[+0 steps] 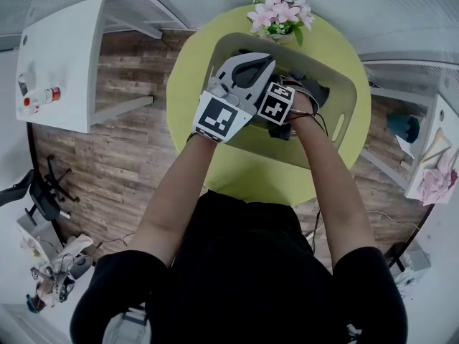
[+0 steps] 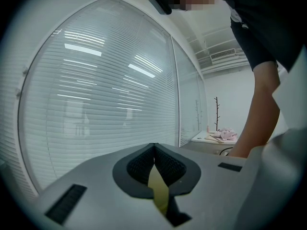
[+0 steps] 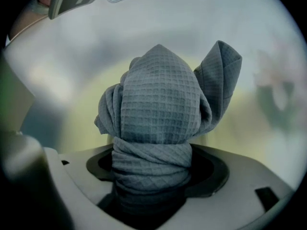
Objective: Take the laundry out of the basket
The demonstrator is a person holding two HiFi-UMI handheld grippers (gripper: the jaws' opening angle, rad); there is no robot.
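Right gripper (image 3: pixel 152 157) clamps the gray cloth (image 3: pixel 160 104), bunched straight ahead, inside the basket (image 1: pixel 343 84); left gripper (image 2: pixel 154 157) closed, empty.

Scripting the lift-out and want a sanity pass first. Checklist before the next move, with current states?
1. Grasp: right tongs shut on grey cloth: ok.
2. Bite: plenty of fabric bunched in: ok.
3. Spare: left tongs shut, empty: ok.
4. Cloth clear of basket rim: cannot tell.
5. Drop spot: bare table in front of basket: ok.
6. More laundry in basket: cannot tell, grippers cover it.
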